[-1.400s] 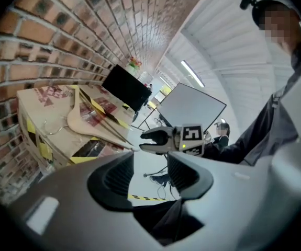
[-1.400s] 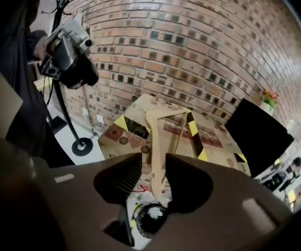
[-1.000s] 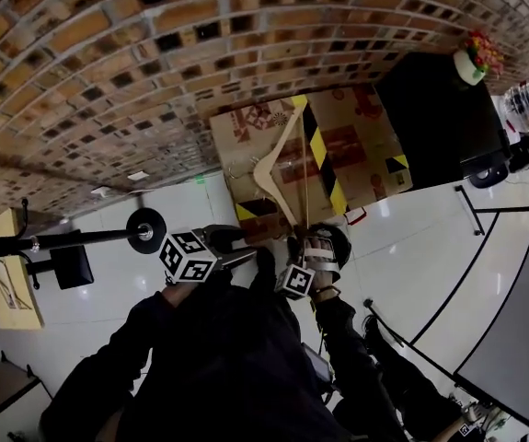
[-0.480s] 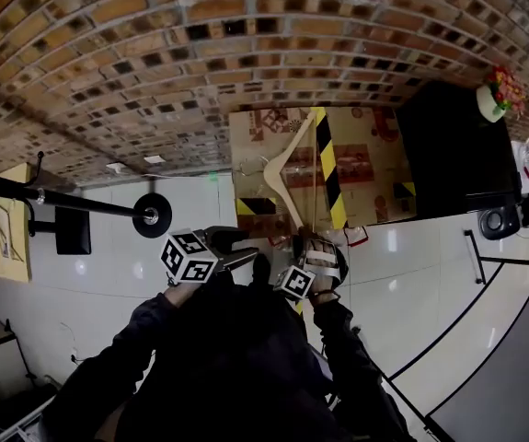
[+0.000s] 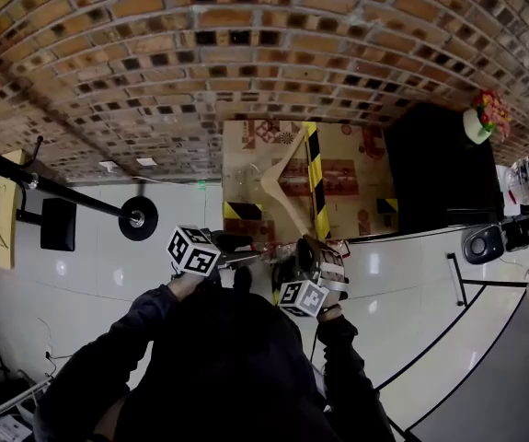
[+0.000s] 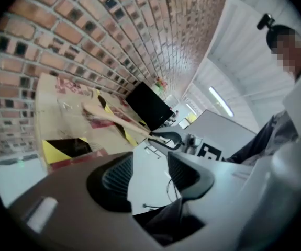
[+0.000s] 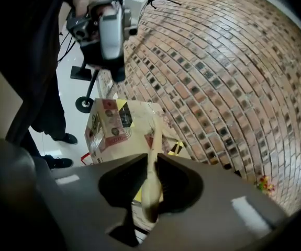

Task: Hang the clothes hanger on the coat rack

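A pale wooden clothes hanger (image 5: 288, 180) stands up in front of me against a cardboard box. One arm of the hanger (image 7: 153, 161) runs between the pads of my right gripper (image 7: 151, 184). Those jaws have just been closing and now press on it. In the head view the right gripper (image 5: 299, 249) is under the hanger's lower end. My left gripper (image 5: 244, 250) is just left of it, open, with nothing between its pads (image 6: 113, 179). The coat rack's black bar (image 5: 52, 191) ends in a round disc (image 5: 138, 217) at the left.
A brick wall (image 5: 246, 44) fills the back. The cardboard box (image 5: 351, 178) with yellow-black tape leans on it. Right of the box are a black cabinet (image 5: 434, 168) and a flower pot (image 5: 480, 118). The floor is white tile.
The right gripper's jaws have closed in on the hanger's arm and it has lifted a little. The left gripper has slid slightly right. The view has turned, so the rack bar sits further left.
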The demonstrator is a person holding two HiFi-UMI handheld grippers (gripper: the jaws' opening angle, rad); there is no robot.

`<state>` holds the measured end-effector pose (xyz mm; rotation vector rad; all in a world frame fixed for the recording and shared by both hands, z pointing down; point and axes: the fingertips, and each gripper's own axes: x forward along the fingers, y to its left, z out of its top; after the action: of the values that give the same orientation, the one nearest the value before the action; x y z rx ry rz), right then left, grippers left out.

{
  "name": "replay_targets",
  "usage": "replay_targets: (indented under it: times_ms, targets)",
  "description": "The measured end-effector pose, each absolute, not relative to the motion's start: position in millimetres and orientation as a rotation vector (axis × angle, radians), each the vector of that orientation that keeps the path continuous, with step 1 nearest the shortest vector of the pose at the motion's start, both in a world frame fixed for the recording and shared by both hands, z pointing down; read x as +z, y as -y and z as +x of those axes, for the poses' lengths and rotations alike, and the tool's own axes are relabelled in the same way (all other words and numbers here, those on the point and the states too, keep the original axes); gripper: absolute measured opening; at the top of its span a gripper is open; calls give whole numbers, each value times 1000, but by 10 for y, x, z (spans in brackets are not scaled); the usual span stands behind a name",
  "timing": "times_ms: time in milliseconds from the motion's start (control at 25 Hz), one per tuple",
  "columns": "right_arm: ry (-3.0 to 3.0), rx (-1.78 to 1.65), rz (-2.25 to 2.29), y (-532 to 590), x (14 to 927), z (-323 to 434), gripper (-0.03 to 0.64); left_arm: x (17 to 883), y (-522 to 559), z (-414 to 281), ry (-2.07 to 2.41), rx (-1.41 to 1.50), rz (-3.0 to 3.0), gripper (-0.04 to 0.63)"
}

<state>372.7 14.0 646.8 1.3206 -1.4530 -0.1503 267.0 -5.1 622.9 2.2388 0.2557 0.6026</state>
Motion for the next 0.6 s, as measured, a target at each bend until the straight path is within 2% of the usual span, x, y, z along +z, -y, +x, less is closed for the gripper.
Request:
replay_targets:
  times_ms: [160, 440, 520, 600]
  targets:
    - [1496, -122, 1374, -152, 6263, 3653, 63, 6325, 175, 3211, -305, 377, 2022, 230]
    - [1547, -97, 1425, -292, 6070, 3514, 61, 6319, 392, 3831, -346, 225, 1834, 267]
    - [1542, -107, 1426, -331, 6068, 3516, 61, 6342, 399, 3888, -337, 205, 1794, 250]
    - [1533, -117, 1418, -355, 6032, 3504, 61, 6403, 388, 3897, -302, 226, 1789, 180]
